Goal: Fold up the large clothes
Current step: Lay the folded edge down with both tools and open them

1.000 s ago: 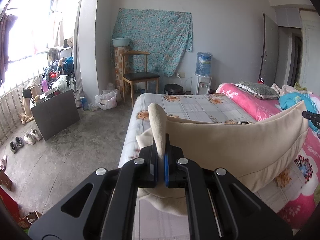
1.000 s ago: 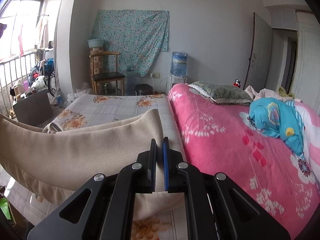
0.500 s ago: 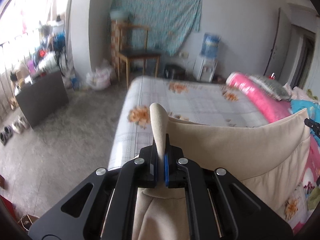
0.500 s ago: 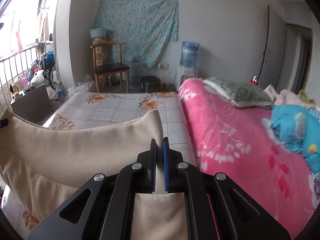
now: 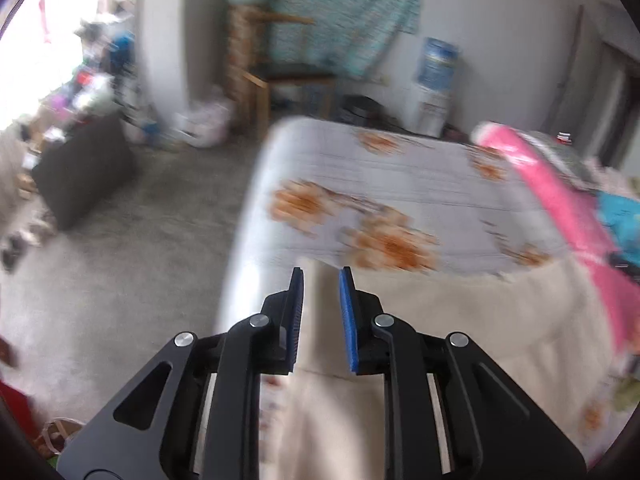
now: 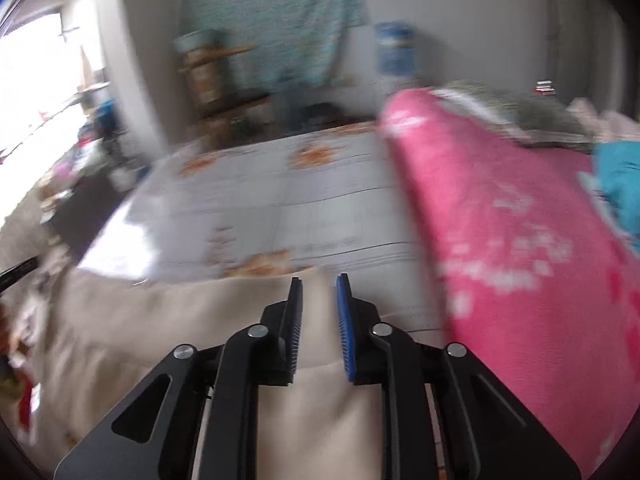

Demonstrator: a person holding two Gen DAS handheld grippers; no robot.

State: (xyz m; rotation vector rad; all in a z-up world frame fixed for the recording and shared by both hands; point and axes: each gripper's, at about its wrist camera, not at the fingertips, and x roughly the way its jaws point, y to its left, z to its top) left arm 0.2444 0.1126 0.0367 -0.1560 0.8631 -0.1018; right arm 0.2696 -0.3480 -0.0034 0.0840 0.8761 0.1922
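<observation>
Now both grippers, the left gripper (image 5: 321,272) and the right gripper (image 6: 318,279), have just been opening; their jaws stand apart and pinch nothing. Between and under them the beige garment (image 5: 460,332) lies on the near bed (image 5: 400,168). It looks soft, light and floppy, best taken again at corners or edges.

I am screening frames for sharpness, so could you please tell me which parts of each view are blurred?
Left wrist view: room and bed smeared, left hand-held gripper crisp. Right wrist view: heavier smear, pink blanket streaked, right hand-held gripper sharp.
</observation>
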